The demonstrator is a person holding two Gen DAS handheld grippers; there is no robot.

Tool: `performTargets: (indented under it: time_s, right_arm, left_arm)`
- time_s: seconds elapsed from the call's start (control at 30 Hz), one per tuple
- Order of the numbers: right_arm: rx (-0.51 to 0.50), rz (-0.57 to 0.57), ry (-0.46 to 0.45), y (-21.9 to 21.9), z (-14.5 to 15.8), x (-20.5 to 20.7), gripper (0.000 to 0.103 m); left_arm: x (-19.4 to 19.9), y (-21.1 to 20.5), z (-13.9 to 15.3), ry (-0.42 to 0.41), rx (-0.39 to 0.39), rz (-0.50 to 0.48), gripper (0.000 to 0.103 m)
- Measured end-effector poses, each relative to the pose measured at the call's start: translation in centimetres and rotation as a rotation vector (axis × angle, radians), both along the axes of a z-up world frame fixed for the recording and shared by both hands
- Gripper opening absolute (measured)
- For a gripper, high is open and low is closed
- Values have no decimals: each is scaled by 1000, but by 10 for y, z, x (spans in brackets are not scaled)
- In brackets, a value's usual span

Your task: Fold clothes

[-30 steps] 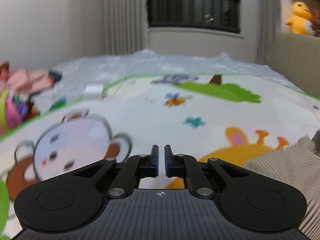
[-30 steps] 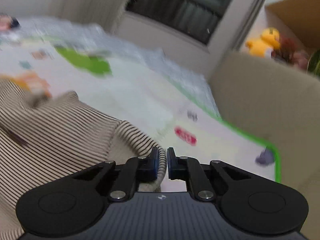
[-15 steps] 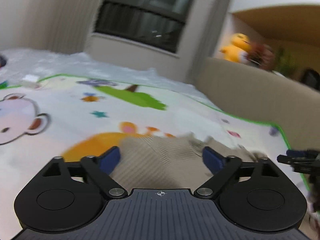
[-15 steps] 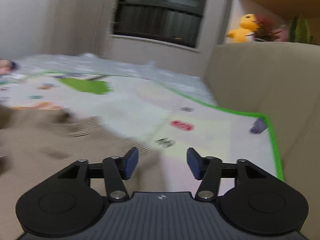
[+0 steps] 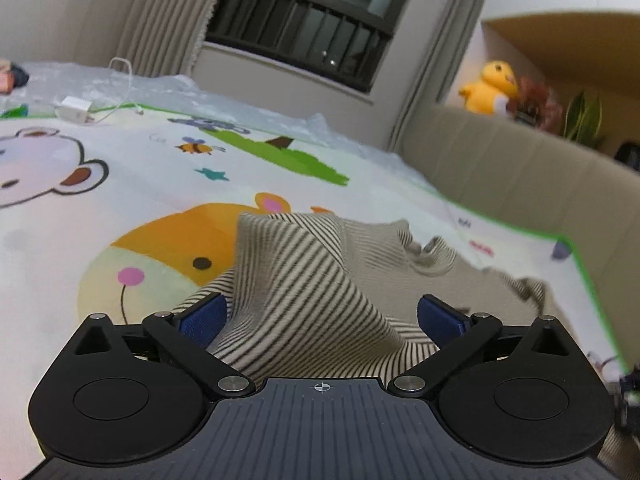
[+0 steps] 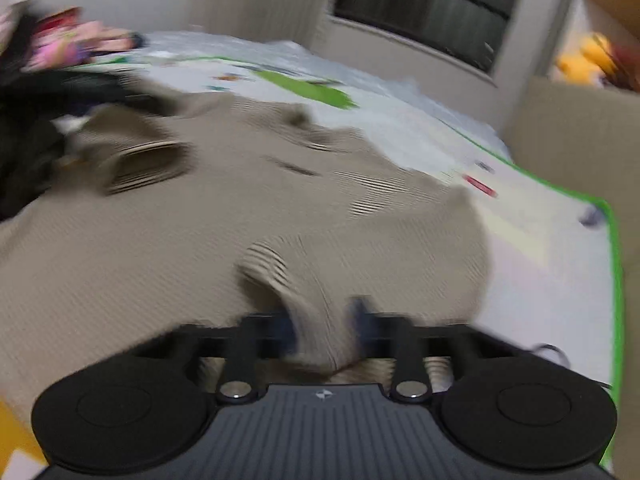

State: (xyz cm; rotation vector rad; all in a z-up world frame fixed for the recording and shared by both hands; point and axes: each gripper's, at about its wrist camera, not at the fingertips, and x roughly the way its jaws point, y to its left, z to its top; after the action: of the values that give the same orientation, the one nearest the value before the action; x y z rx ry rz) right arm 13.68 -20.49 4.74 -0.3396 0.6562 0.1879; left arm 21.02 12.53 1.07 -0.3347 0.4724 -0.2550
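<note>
Left gripper (image 5: 320, 316) showing black linkage arms, round black disc housings, silver pivot screws, blue ribbed finger pads (image 5: 202, 318), grey ridged base bearing white crosshair mark. Right gripper (image 6: 324, 326) appearing identical, though motion-blurred.

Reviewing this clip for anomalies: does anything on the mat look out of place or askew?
The striped garment lies rumpled on the play mat, one fold peaking between the open left gripper fingers. A white charger with its cable sits at the mat's far edge.
</note>
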Motion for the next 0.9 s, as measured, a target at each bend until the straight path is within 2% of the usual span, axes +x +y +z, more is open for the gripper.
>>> performTargets:
  time_s: [0.07, 0.13, 0.23, 0.37, 0.57, 0.7, 0.8, 0.9]
  right_arm:
    - [25, -99, -16, -25, 20, 17, 12]
    - [94, -218, -82, -58, 52, 29, 11]
    - [243, -365, -241, -100, 113, 40, 10]
    - [341, -367, -360, -97, 170, 50, 10]
    - [362, -160, -350, -18, 184, 80, 10]
    - [375, -46, -282, 44, 159, 103, 11]
    - [387, 10, -221, 79, 133, 115, 11]
    - [374, 45, -186, 106, 118, 121, 11]
  left_arm:
    - [1, 4, 0, 4, -28, 9, 103]
    - [3, 8, -1, 6, -49, 11, 103]
    - [3, 11, -1, 5, -77, 9, 103]
    - [5, 20, -5, 4, -142, 5, 103]
    - [7, 40, -12, 10, -287, 12, 103]
    - [8, 45, -15, 9, -325, 12, 103]
    - [8, 47, -15, 5, -341, 10, 103]
    - [10, 55, -19, -1, -396, 7, 103]
